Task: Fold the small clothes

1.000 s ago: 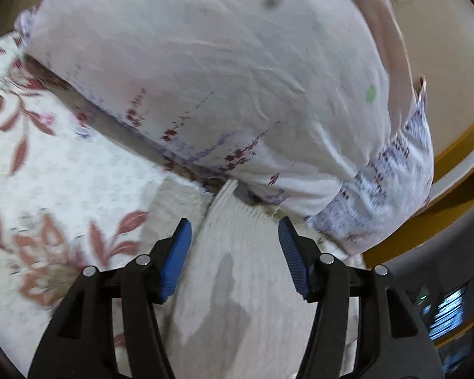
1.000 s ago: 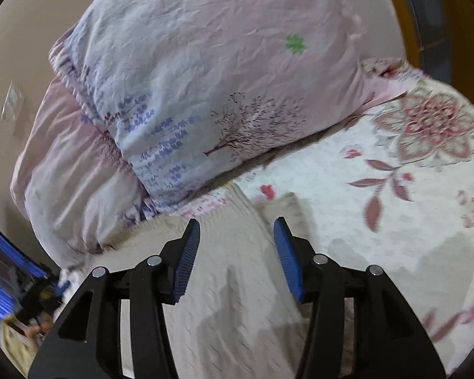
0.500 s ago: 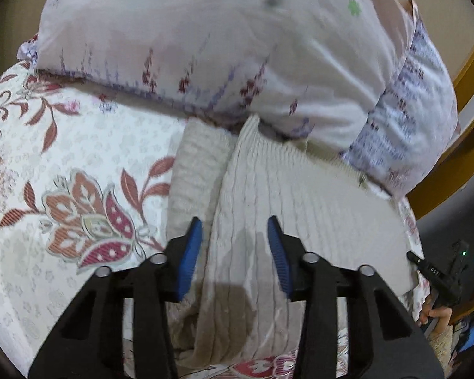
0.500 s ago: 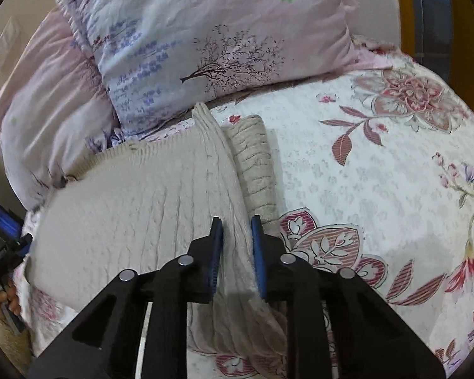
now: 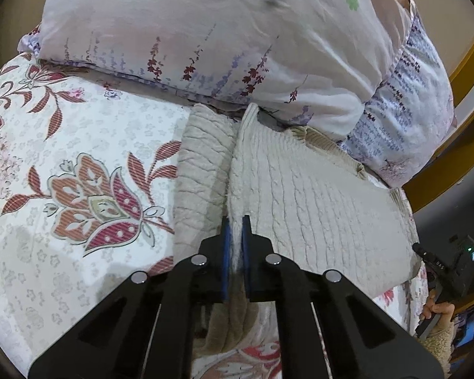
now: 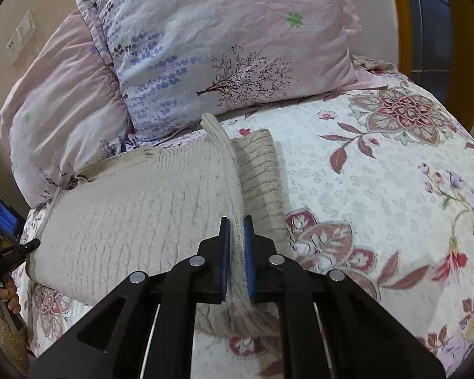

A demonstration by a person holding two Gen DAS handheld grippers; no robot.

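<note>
A beige cable-knit sweater [image 5: 316, 195] lies flat on the floral bedsheet [image 5: 79, 145], its top edge against the pillows. My left gripper [image 5: 235, 222] has its jaws closing tight on a raised ridge of knit, with a folded sleeve [image 5: 202, 164] just left of it. In the right wrist view the sweater [image 6: 126, 214] spreads to the left. There my right gripper [image 6: 237, 222] closes on a similar ridge, pads pressing the fabric, and a ribbed sleeve [image 6: 259, 170] lies just to its right.
Two pale printed pillows [image 6: 230, 38] stand stacked behind the sweater. Floral sheet [image 6: 379, 173] stretches to the right. A yellow wooden frame [image 5: 458, 72] runs along the far bed edge. A hand holding a black device [image 5: 439, 268] shows at the sweater's far corner.
Both grippers came down and back along the sweater and went from wide open to shut on a pinched ridge of knit. More of the sweater and sheet now shows.
</note>
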